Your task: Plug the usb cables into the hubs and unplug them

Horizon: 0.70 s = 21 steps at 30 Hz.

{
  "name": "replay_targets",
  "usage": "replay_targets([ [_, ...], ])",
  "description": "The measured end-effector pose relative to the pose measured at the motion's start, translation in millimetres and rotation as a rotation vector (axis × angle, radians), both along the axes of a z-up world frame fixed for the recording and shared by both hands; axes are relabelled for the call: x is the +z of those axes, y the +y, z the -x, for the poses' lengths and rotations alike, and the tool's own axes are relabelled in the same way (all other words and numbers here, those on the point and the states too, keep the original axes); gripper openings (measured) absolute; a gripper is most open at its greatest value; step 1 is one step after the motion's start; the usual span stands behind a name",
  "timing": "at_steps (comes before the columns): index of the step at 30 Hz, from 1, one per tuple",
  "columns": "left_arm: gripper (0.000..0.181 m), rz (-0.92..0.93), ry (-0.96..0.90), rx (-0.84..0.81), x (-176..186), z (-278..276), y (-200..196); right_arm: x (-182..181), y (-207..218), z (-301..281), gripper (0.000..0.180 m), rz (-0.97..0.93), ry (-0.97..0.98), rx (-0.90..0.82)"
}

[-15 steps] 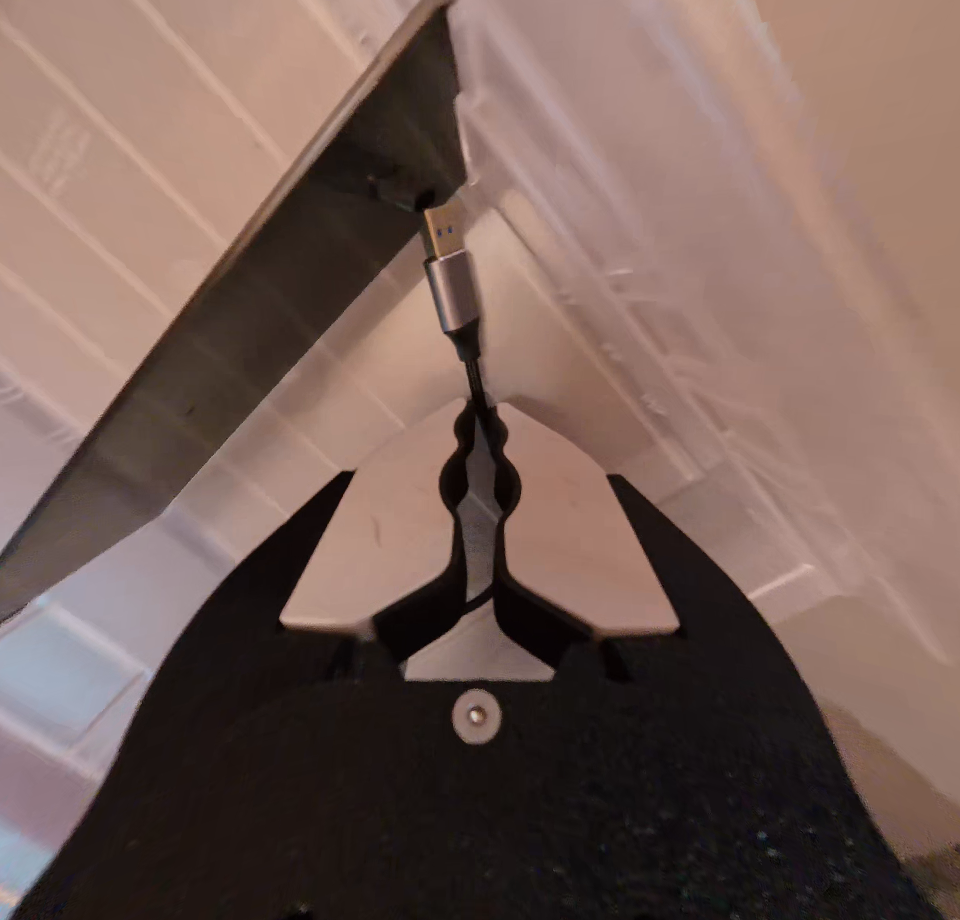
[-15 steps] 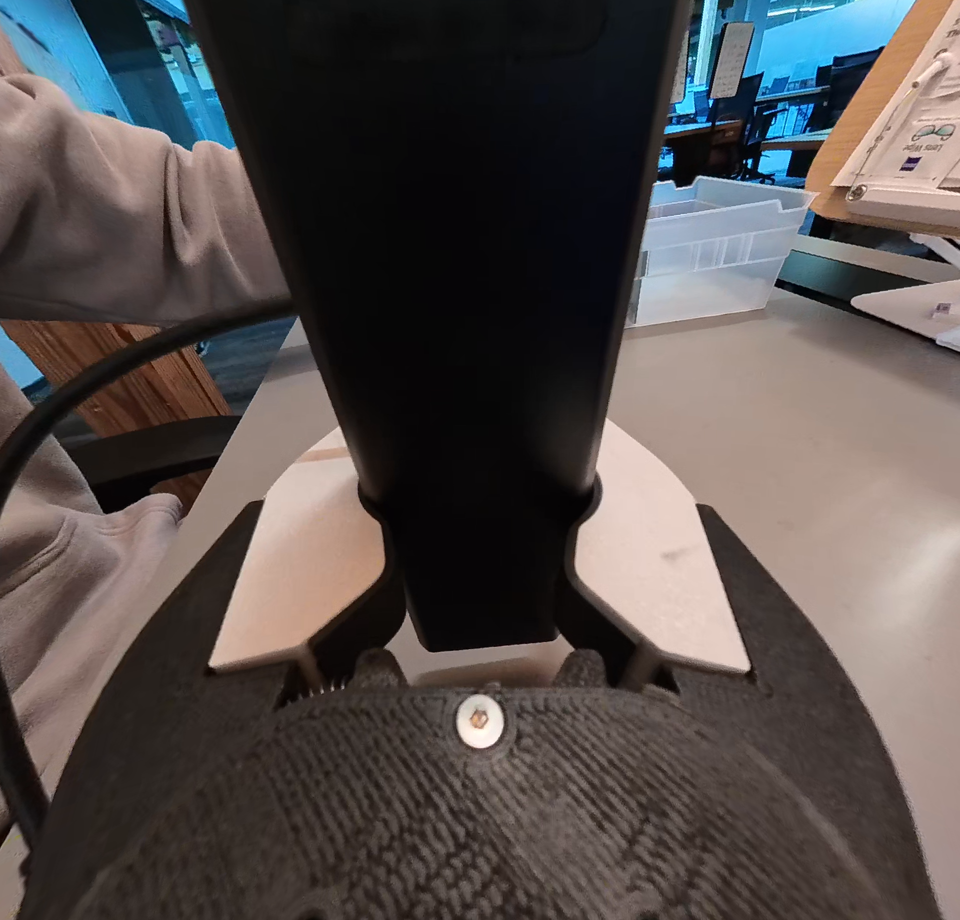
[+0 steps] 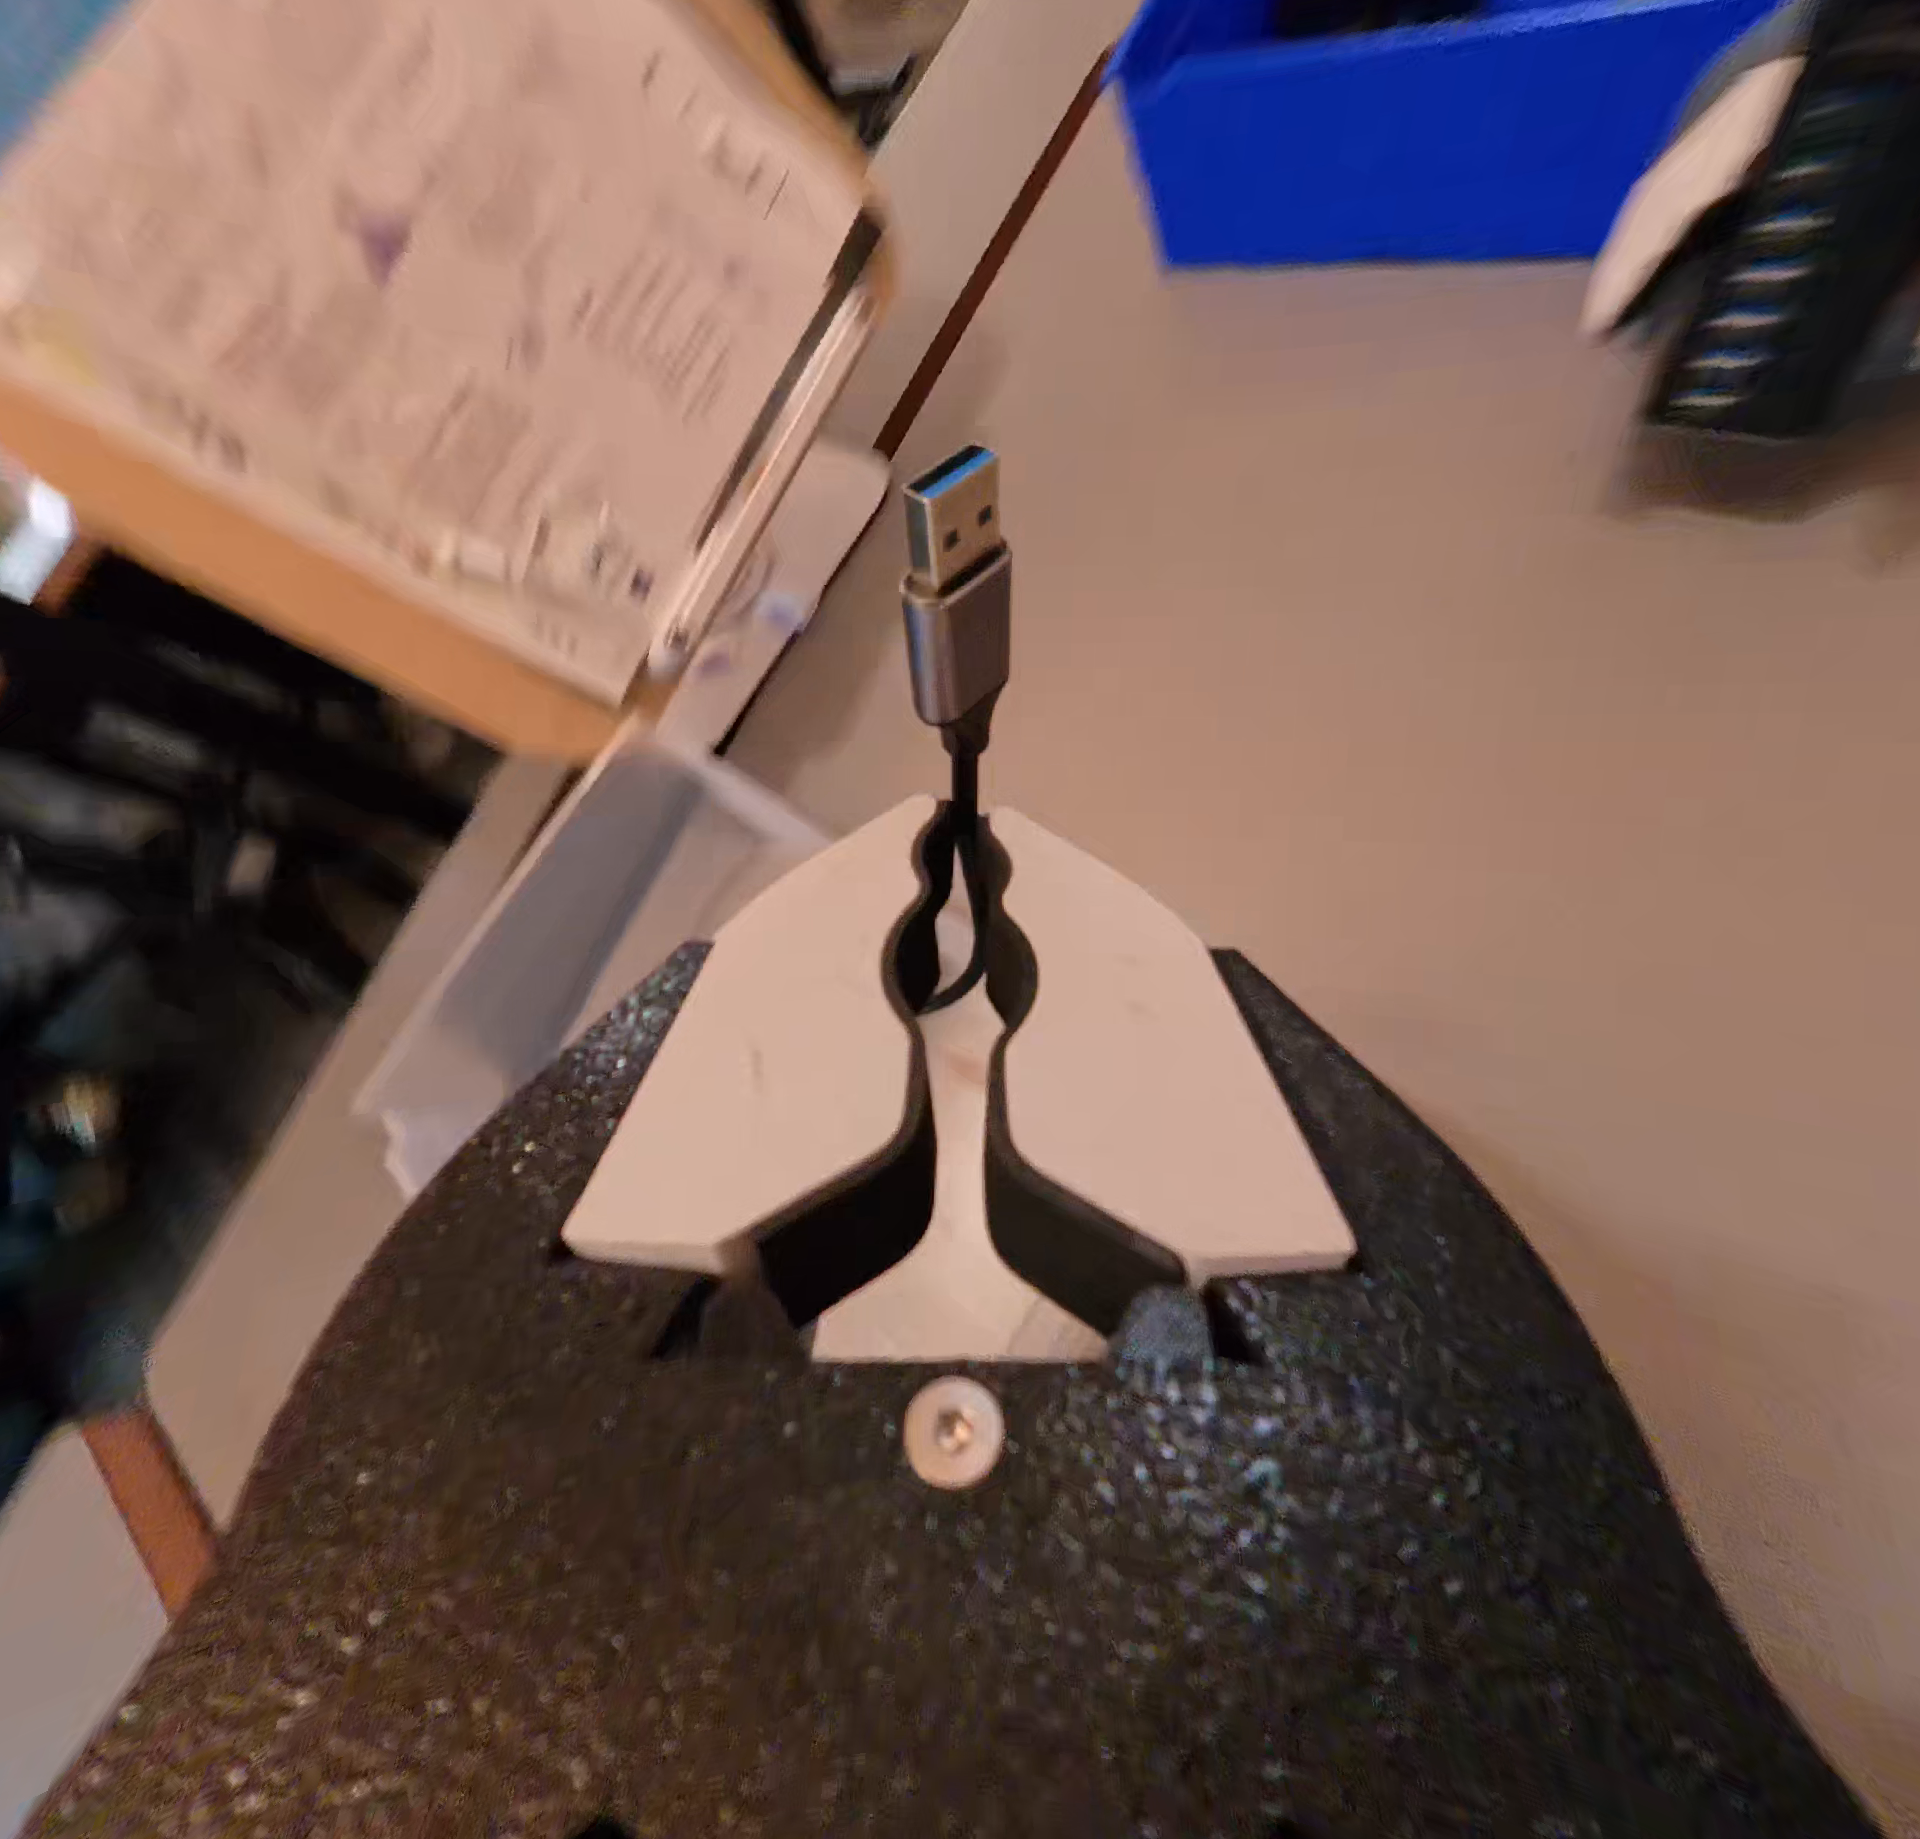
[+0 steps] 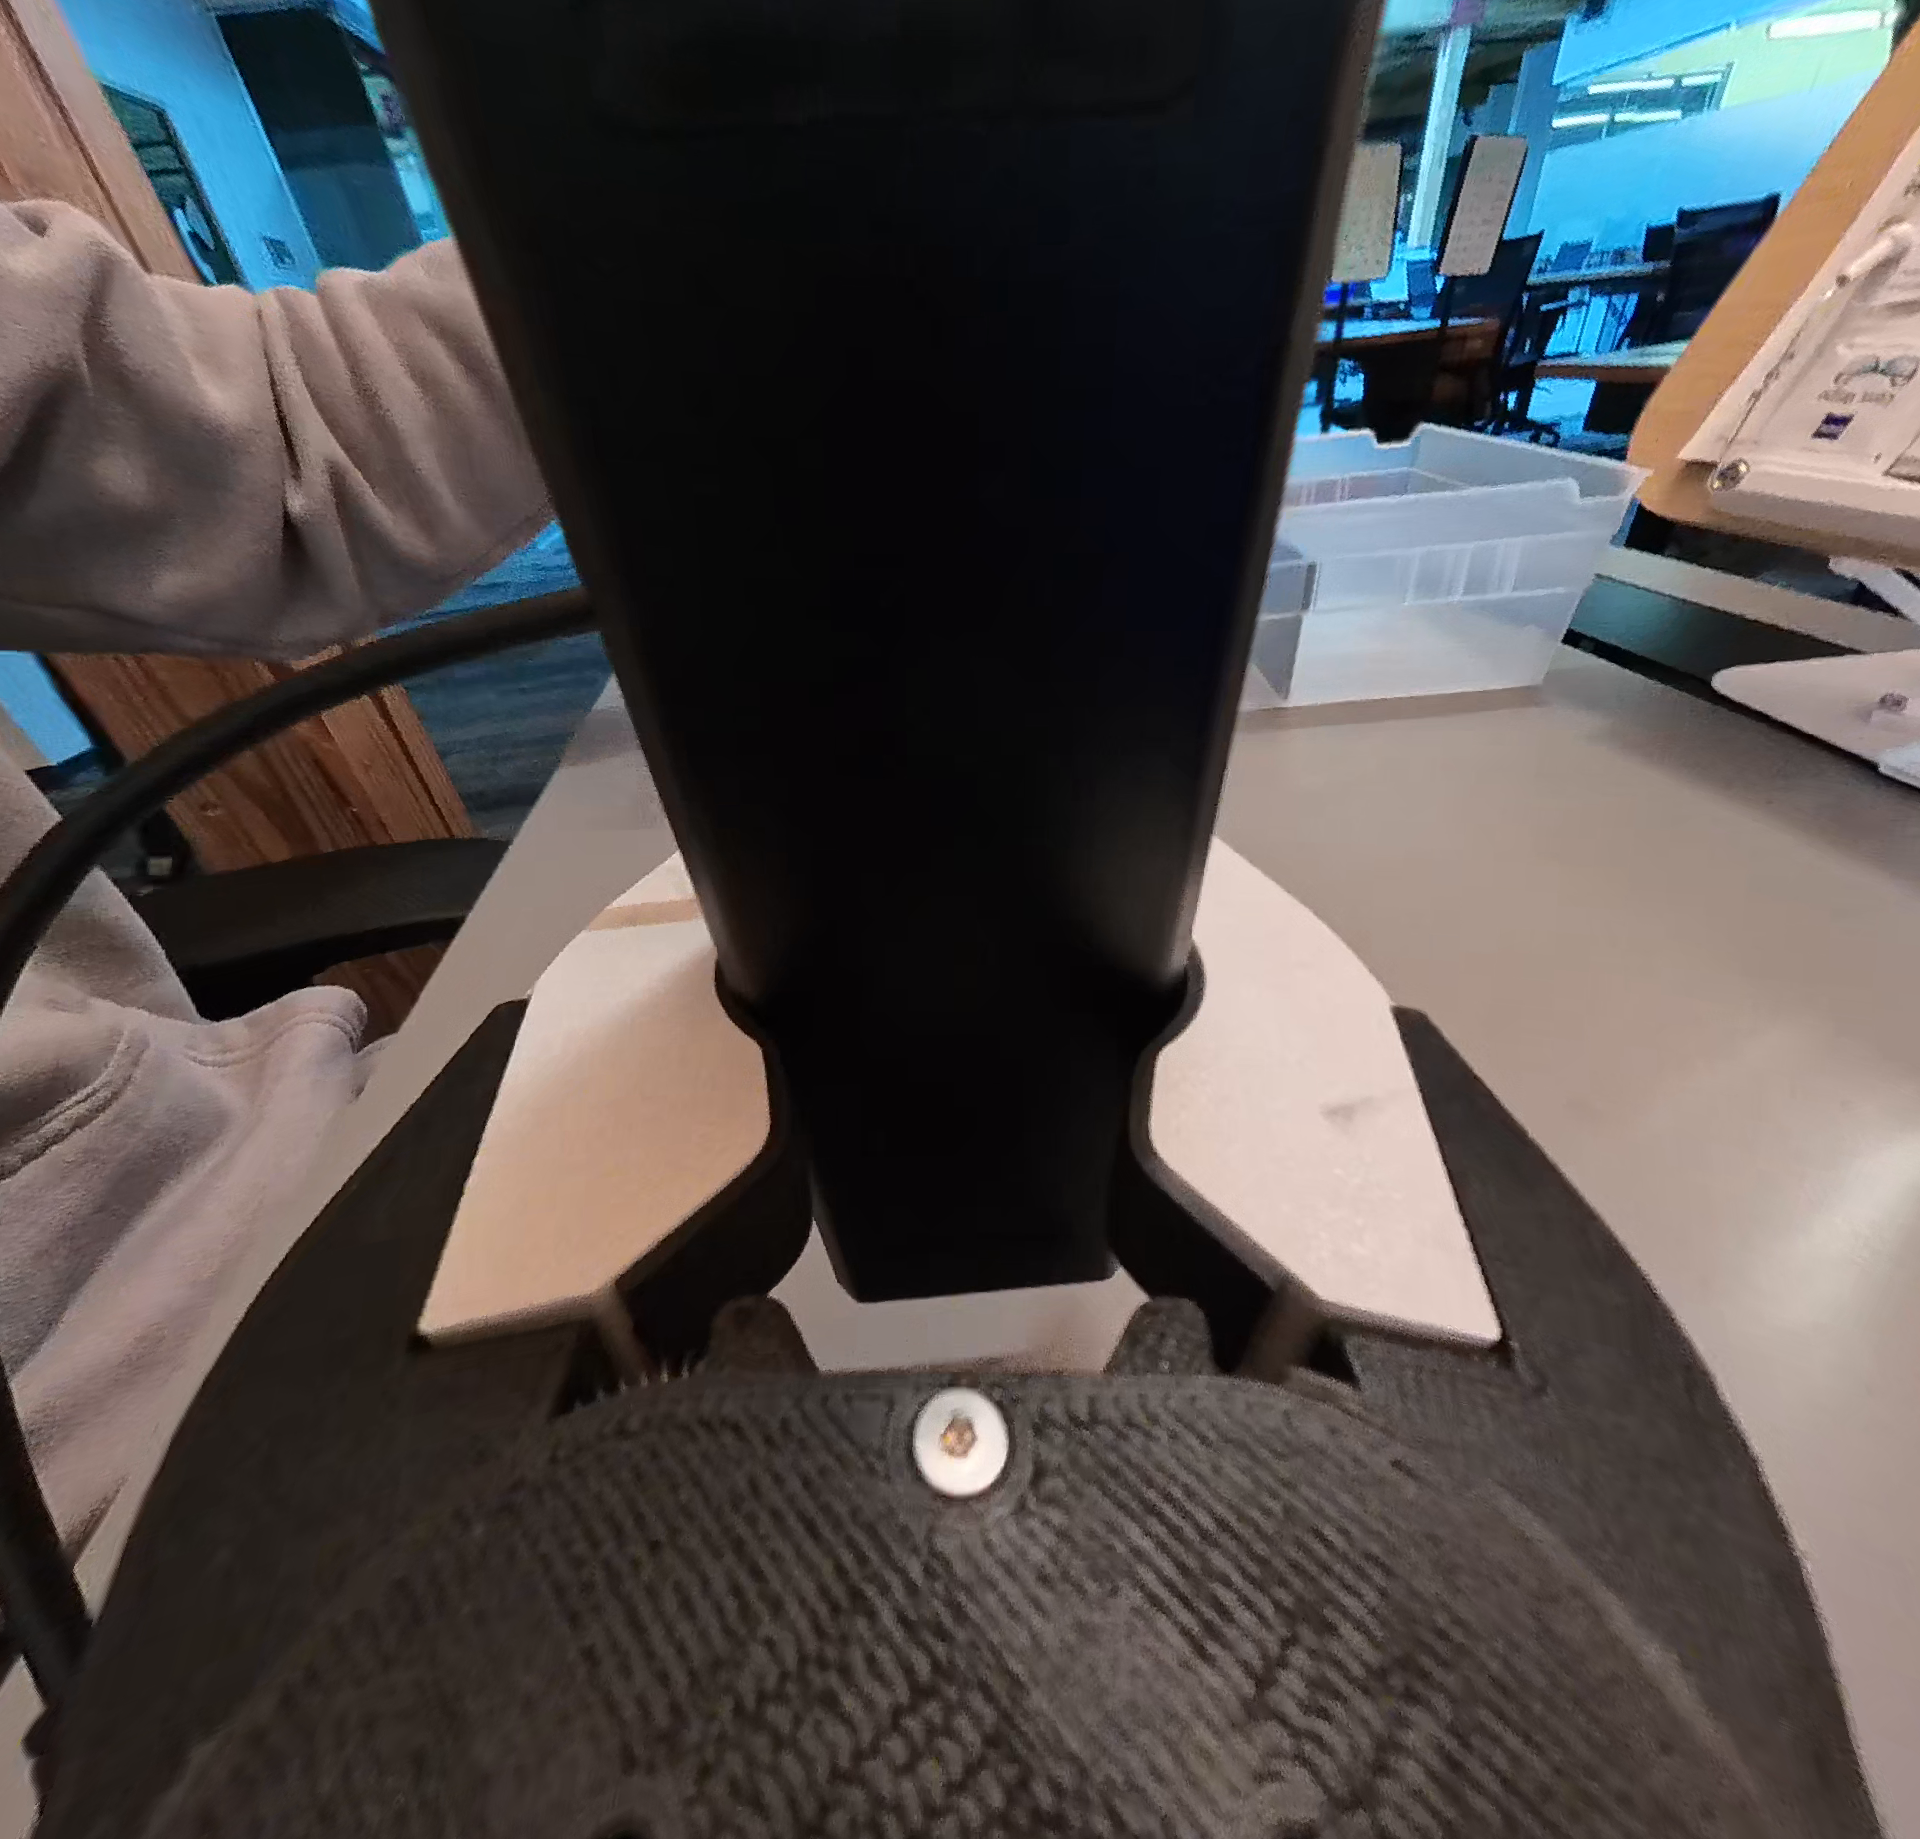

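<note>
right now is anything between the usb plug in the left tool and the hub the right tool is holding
Nothing visible. The usb plug sticks up from the shut left tool; only bare table lies between it and the hub, blurred at upper right. The blue bin sits behind that path.

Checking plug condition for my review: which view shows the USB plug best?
The left wrist view: the USB plug stands sharp and unobstructed above the left tongs, which pinch its cable. The right wrist view doesn't show it.
</note>
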<state>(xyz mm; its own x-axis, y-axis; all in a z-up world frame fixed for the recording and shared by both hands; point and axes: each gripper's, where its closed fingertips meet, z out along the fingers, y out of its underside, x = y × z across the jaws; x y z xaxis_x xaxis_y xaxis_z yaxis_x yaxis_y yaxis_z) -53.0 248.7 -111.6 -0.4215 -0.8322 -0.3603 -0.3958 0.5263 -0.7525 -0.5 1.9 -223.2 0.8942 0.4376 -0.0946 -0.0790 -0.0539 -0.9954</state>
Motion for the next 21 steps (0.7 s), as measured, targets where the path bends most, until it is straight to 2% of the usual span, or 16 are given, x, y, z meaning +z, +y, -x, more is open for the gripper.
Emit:
replay_targets([
  [4,0.003,-0.086,-0.009,-0.181,13.3,10.3,-53.7,3.5,-1.4,2.1,0.073,-0.017,-0.004,0.003],
  [12,0.003,-0.094,0.234,-0.391,-22.3,31.3,-128.7,14.6,-11.6,3.9,0.073,-0.082,0.018,0.03],
  [15,0.004,-0.069,0.225,-0.368,-28.4,26.9,-145.2,30.7,-23.2,9.6,0.073,-0.157,0.043,0.085],
  [18,0.003,-0.127,0.211,-0.204,-33.9,16.9,-139.6,47.9,-38.8,15.1,0.073,-0.241,0.102,0.161],
  [21,0.003,-0.169,0.397,-0.353,-60.5,45.7,-164.3,61.4,-55.1,19.5,0.073,-0.308,0.152,0.241],
])
